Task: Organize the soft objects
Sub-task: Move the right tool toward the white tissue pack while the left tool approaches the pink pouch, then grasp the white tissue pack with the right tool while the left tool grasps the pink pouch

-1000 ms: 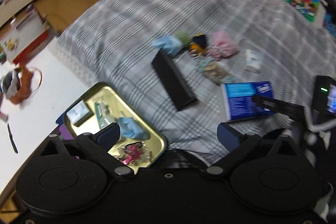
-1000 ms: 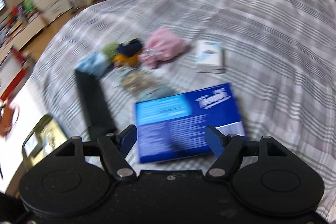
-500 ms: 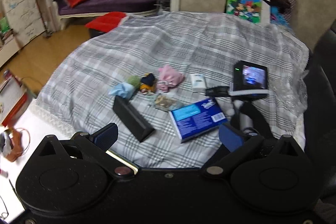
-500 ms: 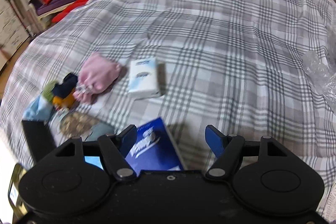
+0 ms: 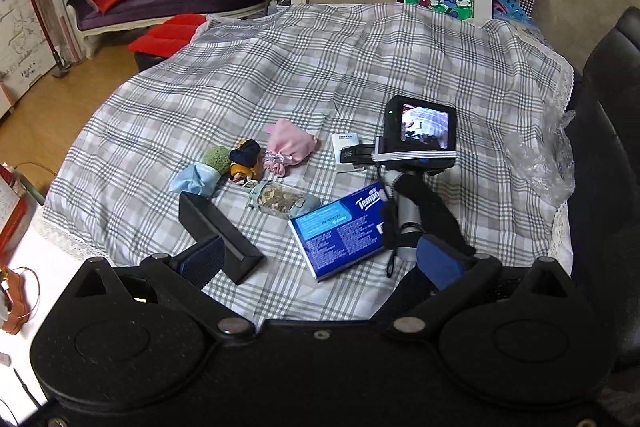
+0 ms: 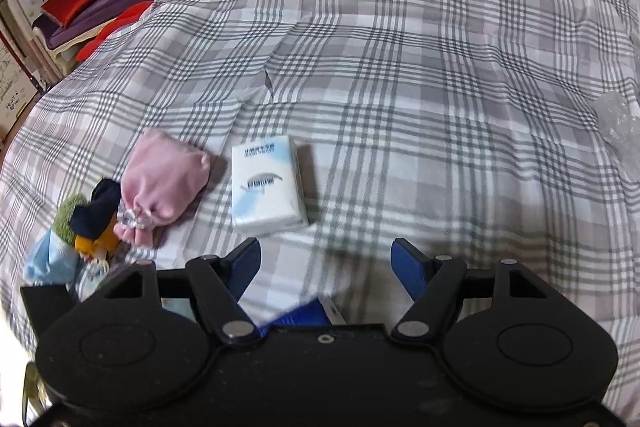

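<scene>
On the plaid cloth lie a pink drawstring pouch [image 5: 289, 145] [image 6: 162, 183], a small plush toy in navy and orange [image 5: 244, 163] [image 6: 98, 217], a green fuzzy ball [image 5: 216, 157], a light blue soft pouch [image 5: 195, 179] [image 6: 50, 261], a clear sachet of dried bits [image 5: 280, 199], a white tissue pack [image 6: 266, 185] [image 5: 345, 145] and a blue Tempo tissue pack [image 5: 340, 231]. My left gripper [image 5: 320, 259] is open and empty, held back above the near edge. My right gripper [image 6: 326, 267] is open and empty, just short of the white pack.
A long black box [image 5: 218, 237] lies at the near left of the cloth. The right gripper's body with its lit screen [image 5: 420, 135] stands over the middle right. Crumpled clear plastic [image 5: 548, 163] sits at the right edge. A white table [image 5: 52, 267] adjoins at left.
The left gripper has pulled back and tilted up, so the gold tray has left its view. The right gripper has moved forward past the blue pack toward the white pack.
</scene>
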`<action>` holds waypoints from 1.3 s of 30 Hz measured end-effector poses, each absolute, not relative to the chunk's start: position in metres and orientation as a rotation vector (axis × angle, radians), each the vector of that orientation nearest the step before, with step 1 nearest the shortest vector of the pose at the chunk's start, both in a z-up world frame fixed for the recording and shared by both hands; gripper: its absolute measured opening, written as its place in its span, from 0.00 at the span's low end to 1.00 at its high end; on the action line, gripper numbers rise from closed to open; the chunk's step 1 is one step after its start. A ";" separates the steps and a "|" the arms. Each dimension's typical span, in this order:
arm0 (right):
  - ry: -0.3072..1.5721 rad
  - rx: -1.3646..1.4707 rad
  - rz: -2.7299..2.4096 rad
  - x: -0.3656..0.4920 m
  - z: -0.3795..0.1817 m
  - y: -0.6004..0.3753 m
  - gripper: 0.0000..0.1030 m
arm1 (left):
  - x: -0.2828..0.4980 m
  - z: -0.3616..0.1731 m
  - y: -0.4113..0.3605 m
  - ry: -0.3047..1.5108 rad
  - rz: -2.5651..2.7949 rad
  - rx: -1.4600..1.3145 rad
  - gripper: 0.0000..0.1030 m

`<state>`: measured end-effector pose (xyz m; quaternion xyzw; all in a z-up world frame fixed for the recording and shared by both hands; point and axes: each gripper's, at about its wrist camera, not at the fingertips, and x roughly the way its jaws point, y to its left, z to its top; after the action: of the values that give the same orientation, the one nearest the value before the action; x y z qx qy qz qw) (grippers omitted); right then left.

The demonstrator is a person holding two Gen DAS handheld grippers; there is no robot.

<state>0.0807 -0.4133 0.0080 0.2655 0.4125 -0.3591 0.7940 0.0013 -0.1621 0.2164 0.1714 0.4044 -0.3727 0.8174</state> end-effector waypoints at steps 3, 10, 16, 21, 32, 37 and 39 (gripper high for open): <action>0.889 0.580 -0.784 0.096 0.004 -0.420 0.70 | 0.015 0.214 -0.174 0.851 -0.790 0.363 0.96; 0.893 0.576 -0.814 0.129 -0.009 -0.431 0.77 | 0.093 0.187 -0.198 0.880 -0.662 0.332 0.96; 0.868 0.467 -0.788 0.144 -0.024 -0.428 0.99 | 0.169 0.142 -0.208 0.909 -0.520 0.320 0.96; 0.903 0.594 -0.713 0.147 -0.040 -0.447 0.98 | 0.215 0.098 -0.225 0.957 -0.450 0.350 0.96; 0.964 0.458 -0.714 0.155 -0.041 -0.430 0.49 | 0.244 0.044 -0.290 1.068 -0.519 0.340 0.96; 0.854 0.517 -0.829 0.125 -0.028 -0.448 0.49 | 0.243 0.033 -0.327 1.055 -0.562 0.373 0.96; 0.810 0.542 -0.883 0.112 -0.023 -0.456 0.49 | 0.243 0.026 -0.342 1.062 -0.578 0.388 0.96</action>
<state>0.1119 -0.4555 -0.0232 0.2520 0.3766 -0.4102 0.7914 0.2433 -0.3422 0.0260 0.1814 0.4960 -0.2700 0.8051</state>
